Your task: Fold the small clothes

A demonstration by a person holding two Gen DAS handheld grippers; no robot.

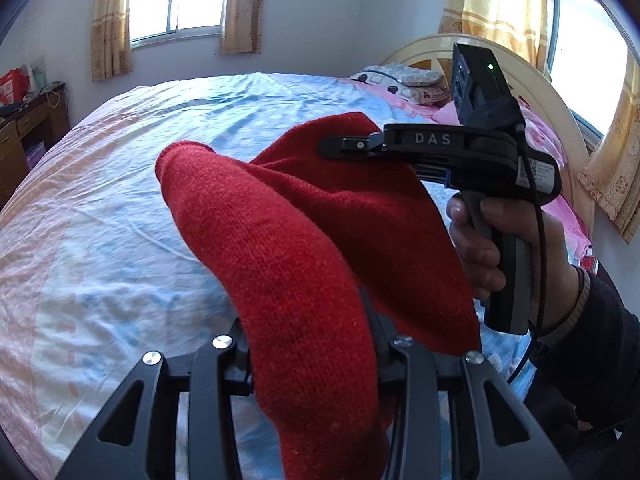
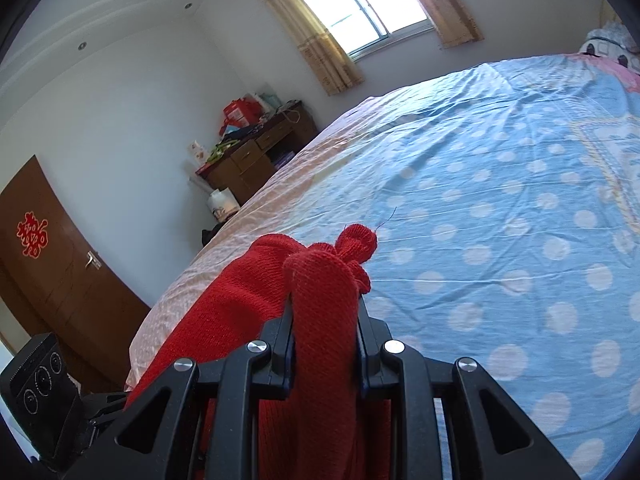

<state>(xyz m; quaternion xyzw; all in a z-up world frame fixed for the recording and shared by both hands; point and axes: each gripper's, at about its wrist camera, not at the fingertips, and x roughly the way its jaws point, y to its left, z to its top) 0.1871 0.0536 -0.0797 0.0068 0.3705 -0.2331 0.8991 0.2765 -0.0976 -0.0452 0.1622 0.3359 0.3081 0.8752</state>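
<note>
From the left wrist, a red knitted garment [image 1: 304, 248] — soft, fine-ribbed, bunched into a thick roll — is seen clamped between the 2 fingers of the left gripper [image 1: 312, 344] above a crumpled blue dotted bedsheet [image 1: 120, 200]. The right gripper [image 1: 340, 145], gripped by a hand [image 1: 504, 248], is closed on another fold.

From the right wrist, the garment [image 2: 324, 312] is pinched between the right gripper's [image 2: 324, 320] narrowly parted fingers, held above the sheet [image 2: 500, 200].

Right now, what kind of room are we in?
It looks like a bedroom. There's a big bed with a spotty blue sheet, pillows by the headboard, curtains at the window, and a wooden desk against the wall.
</note>
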